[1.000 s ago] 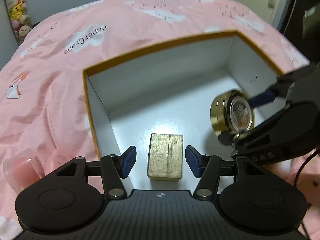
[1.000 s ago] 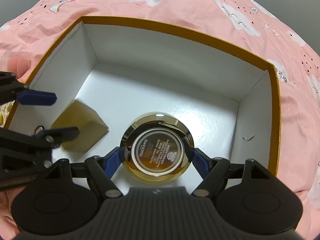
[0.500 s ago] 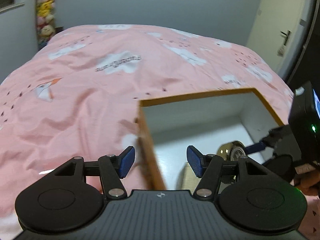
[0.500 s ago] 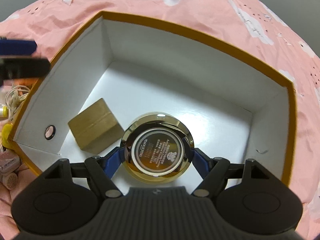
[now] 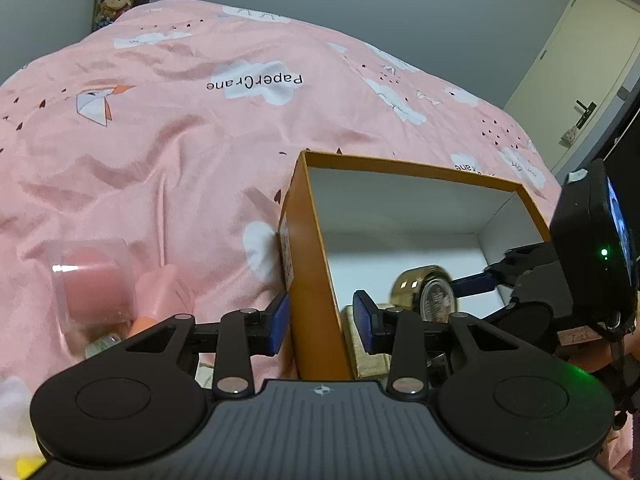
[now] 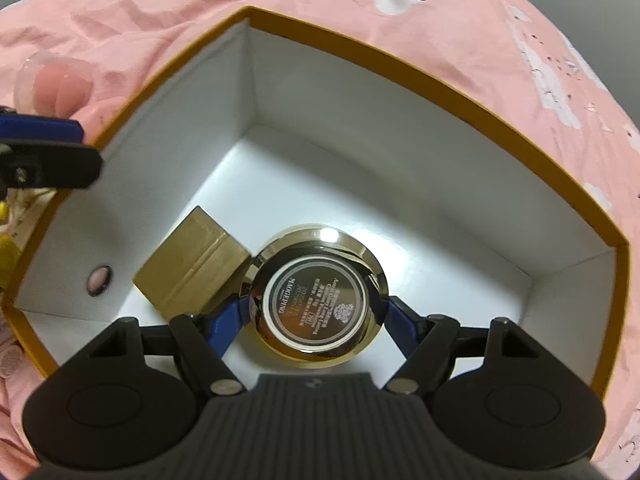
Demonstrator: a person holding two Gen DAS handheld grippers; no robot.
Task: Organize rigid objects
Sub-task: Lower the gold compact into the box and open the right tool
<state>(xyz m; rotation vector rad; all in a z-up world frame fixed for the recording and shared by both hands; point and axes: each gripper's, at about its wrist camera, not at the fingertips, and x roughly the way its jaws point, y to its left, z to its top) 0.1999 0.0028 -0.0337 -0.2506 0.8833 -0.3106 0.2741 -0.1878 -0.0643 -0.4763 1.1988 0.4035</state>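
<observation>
My right tongs (image 6: 316,312) grip the round gold tin (image 6: 318,294) low inside the orange box (image 6: 440,80), gold block (image 6: 192,256) touching it at left-centre frame; my left tongs (image 5: 320,318) gape empty, straddling the box wall.

Left gripper (image 5: 320,316) level, blue pads apart, nothing between but box wall (image 5: 308,280); right gripper (image 6: 316,312) angled down into box, pads clamped on gold tin (image 6: 318,300).
</observation>
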